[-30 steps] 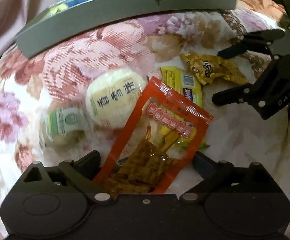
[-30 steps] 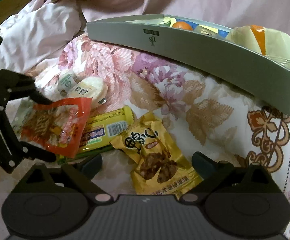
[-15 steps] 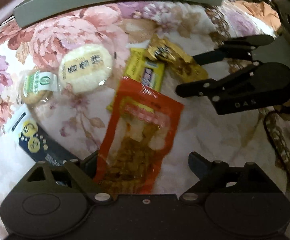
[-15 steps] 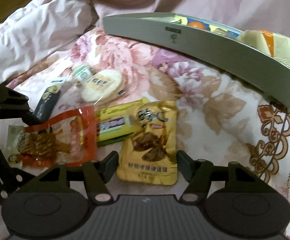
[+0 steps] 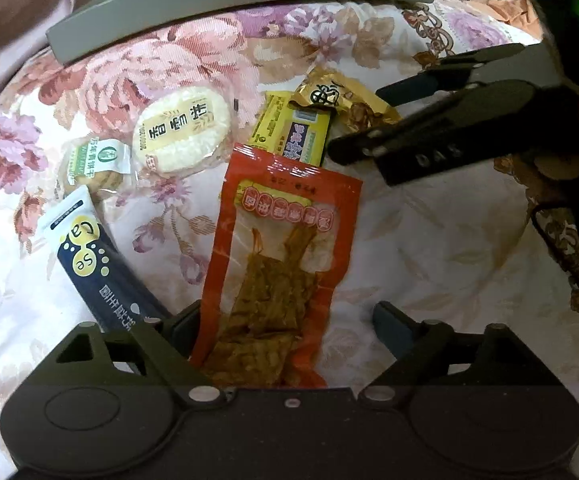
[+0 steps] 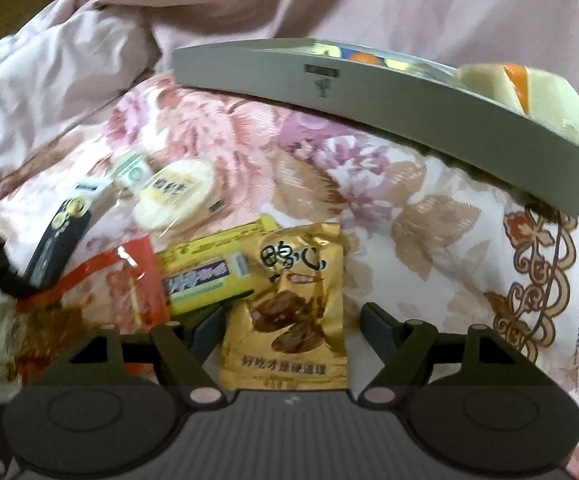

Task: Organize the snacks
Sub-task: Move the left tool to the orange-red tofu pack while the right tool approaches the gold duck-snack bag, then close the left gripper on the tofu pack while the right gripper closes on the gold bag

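My left gripper point(image 5: 287, 316), jaws spread, now frames the lower end of the red pouch point(image 5: 281, 264), which a second ago I held raised; it lies released on the floral quilt point(image 5: 429, 248). My right gripper point(image 6: 291, 318), also spread, has closed in around the gold packet point(image 6: 295, 312), apparently the next pick. Both point toward the grey tray point(image 6: 369, 92) beyond the pile.
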A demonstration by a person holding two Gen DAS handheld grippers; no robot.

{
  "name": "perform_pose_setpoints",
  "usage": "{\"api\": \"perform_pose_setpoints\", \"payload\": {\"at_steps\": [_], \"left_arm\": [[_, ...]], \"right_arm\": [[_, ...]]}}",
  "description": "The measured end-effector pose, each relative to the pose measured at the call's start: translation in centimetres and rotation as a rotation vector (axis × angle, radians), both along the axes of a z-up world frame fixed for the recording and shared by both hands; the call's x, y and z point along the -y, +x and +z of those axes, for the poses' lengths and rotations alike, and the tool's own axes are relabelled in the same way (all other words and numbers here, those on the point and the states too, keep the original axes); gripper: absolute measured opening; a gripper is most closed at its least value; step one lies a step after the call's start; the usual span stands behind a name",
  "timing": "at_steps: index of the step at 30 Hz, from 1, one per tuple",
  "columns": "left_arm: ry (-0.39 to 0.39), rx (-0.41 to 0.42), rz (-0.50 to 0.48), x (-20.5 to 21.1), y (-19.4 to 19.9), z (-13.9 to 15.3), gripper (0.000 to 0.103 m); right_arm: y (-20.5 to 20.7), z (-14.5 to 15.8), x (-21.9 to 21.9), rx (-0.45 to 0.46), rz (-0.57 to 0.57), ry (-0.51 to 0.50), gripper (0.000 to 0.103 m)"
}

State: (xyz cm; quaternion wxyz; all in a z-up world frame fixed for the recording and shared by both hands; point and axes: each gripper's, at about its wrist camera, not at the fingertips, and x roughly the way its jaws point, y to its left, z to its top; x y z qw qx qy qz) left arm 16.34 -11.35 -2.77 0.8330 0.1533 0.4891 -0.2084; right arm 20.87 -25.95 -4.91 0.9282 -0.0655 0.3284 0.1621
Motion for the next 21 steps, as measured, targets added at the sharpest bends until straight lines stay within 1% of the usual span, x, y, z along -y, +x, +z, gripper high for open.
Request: {"api": "perform_pose_setpoints", "payload": {"at_steps": [2, 3, 4, 5, 7, 11, 13, 14, 16, 19, 21], "left_arm": [[-0.010, 0.013, 0.004, -0.4, -0.5, 0.2, 0.080], [-0.013, 0.019, 0.009, -0.5, -0.6, 0.3, 0.078], [-0.015, 0.026, 0.017, -0.5, -0.7, 0.4, 0.074], [-0.014, 0.034, 0.024, -0.6, -0.8, 0.5, 0.066], [-0.012, 0.048, 0.037, -0.7, -1.0, 0.7, 0.061], [0.006, 0.074, 0.046, -0.5, -1.3, 0.6, 0.057], [0.027, 0.097, 0.033, 0.0, -1.4, 0.5, 0.055], [0.041, 0.114, 0.028, 0.2, -1.5, 0.5, 0.052], [0.063, 0.144, 0.029, 0.5, -1.7, 0.5, 0.049], [0.073, 0.166, 0.040, 0.6, -1.8, 0.5, 0.048], [0.068, 0.179, 0.055, 0.6, -1.8, 0.5, 0.048]], "right_arm": [[0.0, 0.0, 0.2, 0.001, -0.011, 0.011, 0.076], [0.0, 0.0, 0.3, 0.004, -0.020, 0.014, 0.072], [-0.1, 0.0, 0.4, 0.009, -0.025, 0.019, 0.066], [-0.1, 0.0, 0.4, 0.011, -0.027, 0.025, 0.063], [-0.1, 0.1, 0.5, 0.010, -0.033, 0.030, 0.059], [-0.3, 0.1, 0.2, 0.018, -0.033, 0.017, 0.056], [-0.5, 0.2, 0.1, 0.027, -0.030, 0.011, 0.051], [-0.7, 0.3, 0.0, 0.033, -0.027, 0.005, 0.050], [-1.1, 0.3, -0.4, 0.050, -0.018, -0.023, 0.046], [-1.6, 0.2, -1.3, 0.076, -0.004, -0.073, 0.044], [-1.8, 0.3, -1.5, 0.089, 0.003, -0.085, 0.044]]}}
